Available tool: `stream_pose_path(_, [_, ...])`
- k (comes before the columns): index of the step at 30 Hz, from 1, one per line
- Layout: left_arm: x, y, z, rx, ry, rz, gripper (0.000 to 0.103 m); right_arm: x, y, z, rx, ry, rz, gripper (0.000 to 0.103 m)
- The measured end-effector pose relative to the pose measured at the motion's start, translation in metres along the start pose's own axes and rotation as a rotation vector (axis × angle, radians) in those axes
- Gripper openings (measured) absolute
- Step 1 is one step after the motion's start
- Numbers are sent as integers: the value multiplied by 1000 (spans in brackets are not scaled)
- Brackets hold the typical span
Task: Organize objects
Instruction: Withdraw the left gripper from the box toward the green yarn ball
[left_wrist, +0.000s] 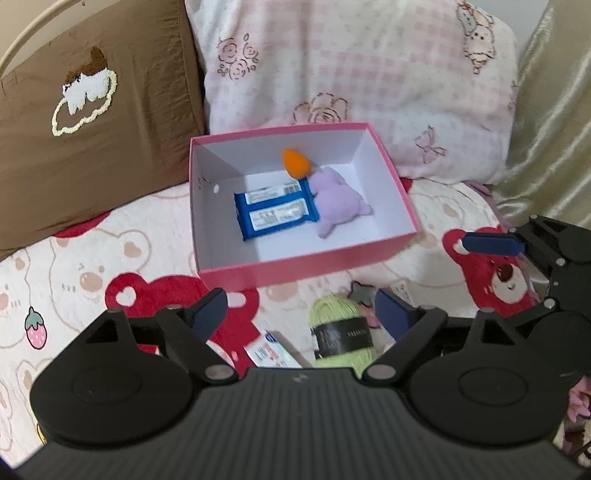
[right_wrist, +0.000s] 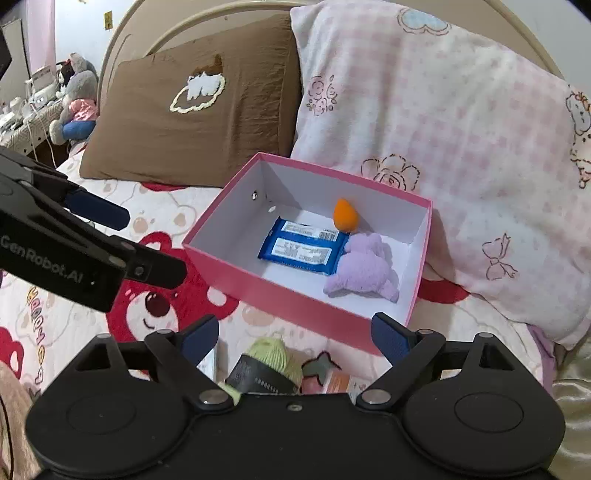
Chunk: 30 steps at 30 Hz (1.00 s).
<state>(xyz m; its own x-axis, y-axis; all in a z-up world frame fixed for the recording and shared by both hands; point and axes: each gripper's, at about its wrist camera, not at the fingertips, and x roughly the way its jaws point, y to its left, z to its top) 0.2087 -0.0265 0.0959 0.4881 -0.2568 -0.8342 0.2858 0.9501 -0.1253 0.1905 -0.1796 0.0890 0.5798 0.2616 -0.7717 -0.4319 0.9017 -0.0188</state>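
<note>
A pink box (left_wrist: 303, 273) (right_wrist: 277, 299) with a white inside lies open on the bed. In it are a blue packet (left_wrist: 275, 214) (right_wrist: 303, 251), an orange egg-shaped sponge (left_wrist: 295, 162) (right_wrist: 345, 214) and a purple plush (left_wrist: 336, 203) (right_wrist: 365, 266). In front of the box lies a green yarn ball (left_wrist: 332, 310) (right_wrist: 269, 350) with a black band. My left gripper (left_wrist: 301, 310) hangs open above it, holding nothing. My right gripper (right_wrist: 295, 336) is open and empty too, over the same yarn. Both sit on the near side of the box.
Near the yarn lie a small grey star-shaped item (left_wrist: 360, 291), a white and blue packet (left_wrist: 269, 350) and an orange and white packet (right_wrist: 340, 382). A brown pillow (left_wrist: 92, 147) and a pink checked pillow (left_wrist: 351, 74) stand behind the box. A stuffed toy (right_wrist: 74, 107) sits far left.
</note>
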Motion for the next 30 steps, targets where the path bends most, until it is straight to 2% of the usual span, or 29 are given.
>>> stream_pose_path(6, [-12,-4,-15,32,19,7,98,-16,3,-10,12,27,0,92])
stream_pose_path(13, [-14,0,-29,10,49,-32,98,-23,5,-25,67,100,16,92])
stream_pose_path(26, [-11,8,-49,-23,93,-42,98,-31,18,-46,32,129,30,92])
stream_pose_path(30, [-7,8,-55,-50,100,-86,98,-29,22,-53,36,133,48,92])
